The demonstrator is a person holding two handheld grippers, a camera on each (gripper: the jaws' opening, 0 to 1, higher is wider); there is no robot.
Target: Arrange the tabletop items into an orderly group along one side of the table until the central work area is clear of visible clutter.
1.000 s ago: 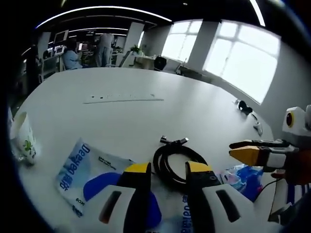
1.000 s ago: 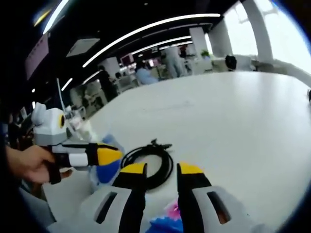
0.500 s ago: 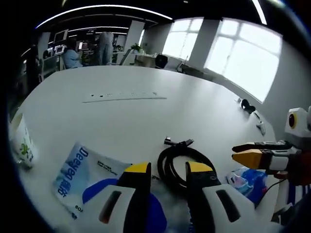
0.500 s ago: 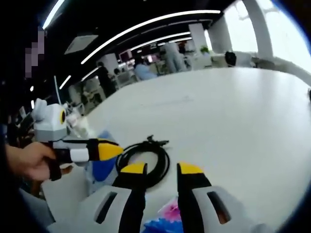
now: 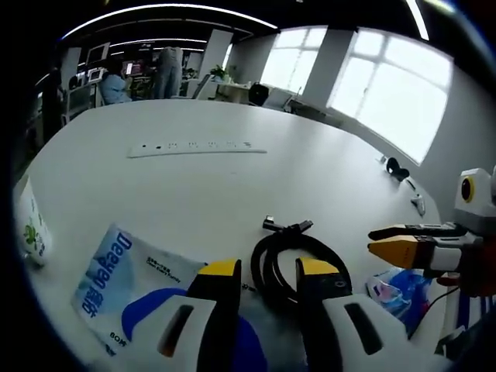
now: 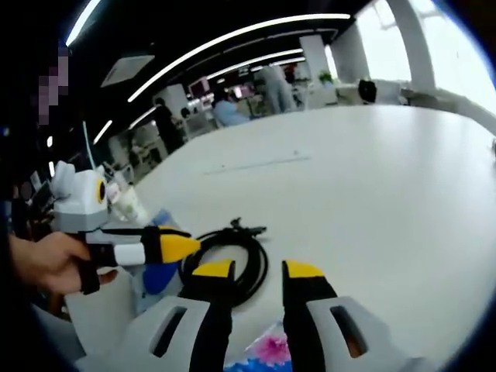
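Observation:
A black coiled cable [image 5: 296, 256] lies on the white table [image 5: 232, 186], just beyond my left gripper [image 5: 269, 270], which is open and holds nothing. Under its left jaw lies a blue and white packet [image 5: 112, 277]. My right gripper [image 5: 372, 239] comes in from the right, above a blue pack with pink print [image 5: 395, 285]. In the right gripper view, the cable [image 6: 231, 254] lies ahead of my open, bare right gripper [image 6: 258, 271]. The floral pack [image 6: 267, 353] sits below its jaws. A hand [image 6: 39, 263] holds the left gripper [image 6: 190, 246] over the blue packet [image 6: 159, 275].
A white paper cup [image 5: 31, 232] stands at the table's left edge. A long white power strip [image 5: 198, 147] lies farther out. Small dark items [image 5: 395, 170] and a white one [image 5: 416, 204] rest near the far right edge. People and desks are beyond the table.
Both views have shifted a little with the hands. The cable, packet and pack lie where they were. Both grippers stay open.

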